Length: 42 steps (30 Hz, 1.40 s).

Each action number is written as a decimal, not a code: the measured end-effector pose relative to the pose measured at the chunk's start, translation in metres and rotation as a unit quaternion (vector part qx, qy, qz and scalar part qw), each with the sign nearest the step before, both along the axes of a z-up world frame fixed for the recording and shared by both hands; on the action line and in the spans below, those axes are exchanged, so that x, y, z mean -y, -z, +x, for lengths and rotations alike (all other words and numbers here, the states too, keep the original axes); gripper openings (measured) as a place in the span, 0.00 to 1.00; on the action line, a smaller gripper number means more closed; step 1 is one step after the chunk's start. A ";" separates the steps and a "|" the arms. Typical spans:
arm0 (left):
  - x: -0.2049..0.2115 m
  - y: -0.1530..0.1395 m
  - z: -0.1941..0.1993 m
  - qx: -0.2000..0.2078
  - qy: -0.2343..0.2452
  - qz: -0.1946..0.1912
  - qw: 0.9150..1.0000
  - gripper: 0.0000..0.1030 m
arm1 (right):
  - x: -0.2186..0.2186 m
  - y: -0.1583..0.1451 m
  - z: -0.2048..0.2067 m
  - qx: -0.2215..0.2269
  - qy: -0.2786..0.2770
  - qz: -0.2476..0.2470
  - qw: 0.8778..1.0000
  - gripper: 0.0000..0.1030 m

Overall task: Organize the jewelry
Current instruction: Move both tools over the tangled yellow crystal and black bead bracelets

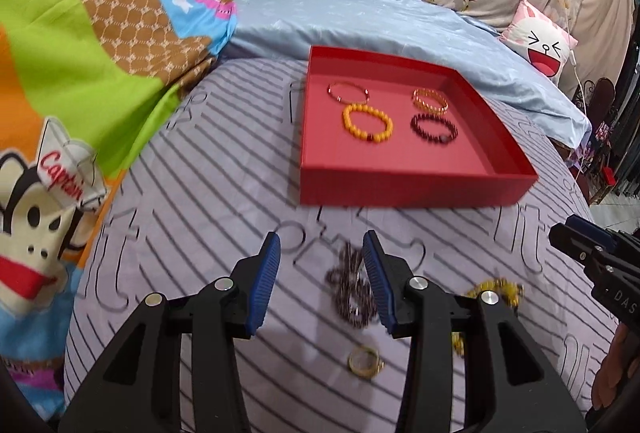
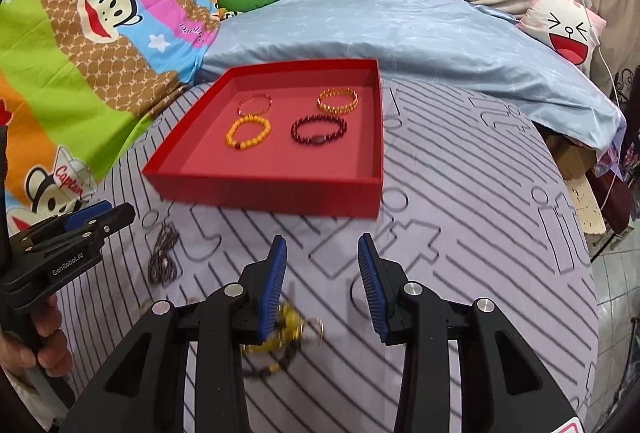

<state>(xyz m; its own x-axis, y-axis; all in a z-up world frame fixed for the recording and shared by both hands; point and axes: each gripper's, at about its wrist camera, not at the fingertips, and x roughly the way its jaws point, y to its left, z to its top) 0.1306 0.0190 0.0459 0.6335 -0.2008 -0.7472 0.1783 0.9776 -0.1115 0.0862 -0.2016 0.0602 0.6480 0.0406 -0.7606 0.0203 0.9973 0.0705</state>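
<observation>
While four bracelets are lying inside the red tray (image 1: 404, 189) mid-bedspread, the left gripper (image 1: 322, 273) and right gripper (image 2: 322, 283) are hovering open-jawed over a dark beaded strand (image 1: 352, 293) and a yellow bead tangle (image 2: 290, 329) near the bedspread's front edge.

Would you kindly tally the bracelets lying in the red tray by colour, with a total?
Yellow-orange beaded bracelet: 1
Dark red beaded bracelet: 1
Gold bracelet: 1
Thin red-and-gold bracelet: 1
Total in the red tray: 4
</observation>
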 end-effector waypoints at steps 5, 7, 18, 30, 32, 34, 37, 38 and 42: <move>-0.004 0.010 -0.026 -0.011 -0.002 -0.003 1.000 0.40 | -0.003 0.015 -0.023 -0.021 0.003 0.007 1.000 0.36; -0.004 0.015 -0.036 -0.014 -0.005 -0.003 1.000 0.40 | -0.005 0.020 -0.028 -0.028 0.003 0.011 1.000 0.36; 0.001 0.027 -0.063 -0.025 -0.001 -0.008 1.000 0.40 | -0.012 0.038 -0.032 -0.043 0.009 0.031 0.999 0.36; 0.000 0.030 -0.062 -0.032 -0.005 -0.014 0.999 0.40 | -0.028 0.051 -0.032 -0.062 -0.008 0.031 0.998 0.34; 0.001 0.030 -0.062 -0.033 -0.004 -0.015 0.999 0.40 | -0.028 0.055 -0.033 -0.066 -0.006 0.029 0.997 0.34; 0.003 0.028 -0.063 -0.032 0.000 -0.016 0.999 0.40 | -0.029 0.056 -0.034 -0.065 -0.007 0.023 0.998 0.33; 0.009 0.024 -0.065 -0.030 0.010 -0.021 0.999 0.40 | -0.030 0.056 -0.039 -0.066 -0.014 0.006 0.998 0.32; 0.010 0.023 -0.065 -0.030 0.013 -0.022 0.999 0.40 | -0.030 0.056 -0.043 -0.068 -0.017 -0.002 0.998 0.32; 0.018 0.018 -0.067 -0.028 0.027 -0.028 0.999 0.41 | -0.022 0.055 -0.061 -0.076 -0.020 -0.020 0.997 0.32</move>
<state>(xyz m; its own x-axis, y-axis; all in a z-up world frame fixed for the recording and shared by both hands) 0.0638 0.0010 0.0277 0.5775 -0.2763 -0.7682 0.2228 0.9586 -0.1773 0.0251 -0.1792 0.0054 0.5237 0.0314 -0.8513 -0.0112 0.9995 0.0300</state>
